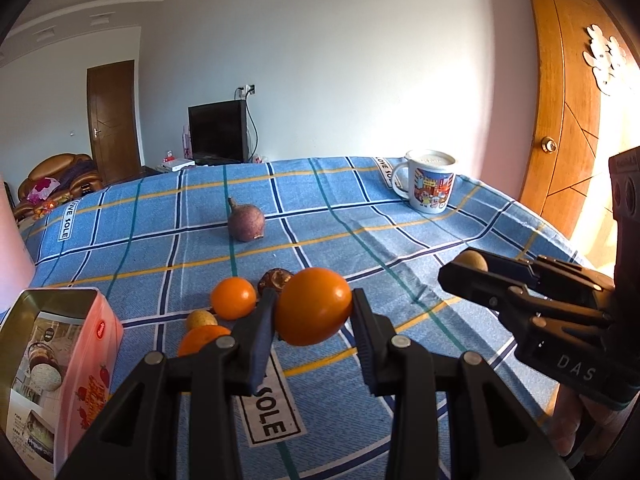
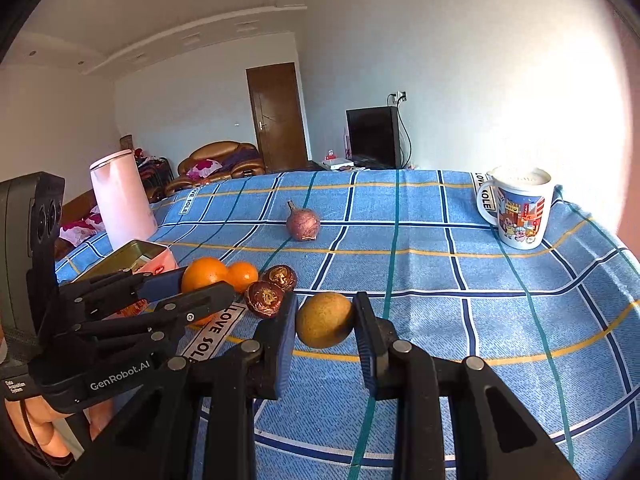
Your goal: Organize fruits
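Note:
My left gripper (image 1: pixel 314 308) is shut on an orange (image 1: pixel 313 306) and holds it above the blue checked tablecloth (image 1: pixel 360 240). My right gripper (image 2: pixel 325 320) is shut on a small yellow-brown fruit (image 2: pixel 325 319); it also shows at the right of the left wrist view (image 1: pixel 472 261). On the cloth lie another orange (image 1: pixel 233 297), a third orange (image 1: pixel 202 340), a small yellow fruit (image 1: pixel 201 319), two dark brown fruits (image 2: pixel 265 299) (image 2: pixel 281 277) and a purple fruit (image 1: pixel 246 222) farther back.
An open metal tin with a pink printed side (image 1: pixel 60 364) stands at the near left. A cartoon mug (image 1: pixel 428 180) stands at the far right corner. A pink kettle (image 2: pixel 120 200) stands at the left. A wooden door (image 1: pixel 568 100) is right of the table.

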Action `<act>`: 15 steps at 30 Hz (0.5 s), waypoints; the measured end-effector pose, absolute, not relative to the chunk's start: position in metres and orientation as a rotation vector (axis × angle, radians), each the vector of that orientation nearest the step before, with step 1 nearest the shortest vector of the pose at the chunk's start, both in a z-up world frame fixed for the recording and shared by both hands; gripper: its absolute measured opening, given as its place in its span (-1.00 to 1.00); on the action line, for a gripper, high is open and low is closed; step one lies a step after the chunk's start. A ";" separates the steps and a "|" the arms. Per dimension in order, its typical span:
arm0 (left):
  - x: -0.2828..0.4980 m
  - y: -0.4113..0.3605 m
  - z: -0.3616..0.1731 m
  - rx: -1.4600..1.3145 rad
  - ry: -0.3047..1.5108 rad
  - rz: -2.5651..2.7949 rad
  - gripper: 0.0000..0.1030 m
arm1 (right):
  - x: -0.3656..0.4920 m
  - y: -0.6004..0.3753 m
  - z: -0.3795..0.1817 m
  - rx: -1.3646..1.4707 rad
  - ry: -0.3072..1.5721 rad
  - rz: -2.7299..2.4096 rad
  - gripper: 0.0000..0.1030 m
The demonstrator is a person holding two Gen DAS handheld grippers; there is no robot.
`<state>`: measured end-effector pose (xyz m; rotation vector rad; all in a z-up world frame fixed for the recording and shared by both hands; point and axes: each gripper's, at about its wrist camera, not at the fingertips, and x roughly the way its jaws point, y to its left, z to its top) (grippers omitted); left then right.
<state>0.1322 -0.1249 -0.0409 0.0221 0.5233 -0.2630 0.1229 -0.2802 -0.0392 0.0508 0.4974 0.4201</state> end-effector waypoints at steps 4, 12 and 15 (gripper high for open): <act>0.129 -0.125 -0.039 0.028 0.502 -0.258 -0.25 | 0.119 -0.279 -0.037 0.042 0.473 0.417 -0.42; 0.122 -0.124 -0.035 0.029 0.462 -0.246 -0.25 | 0.113 -0.282 -0.035 0.042 0.436 0.414 -0.42; 0.118 -0.124 -0.034 0.038 0.441 -0.240 -0.25 | 0.110 -0.282 -0.033 0.036 0.410 0.408 -0.42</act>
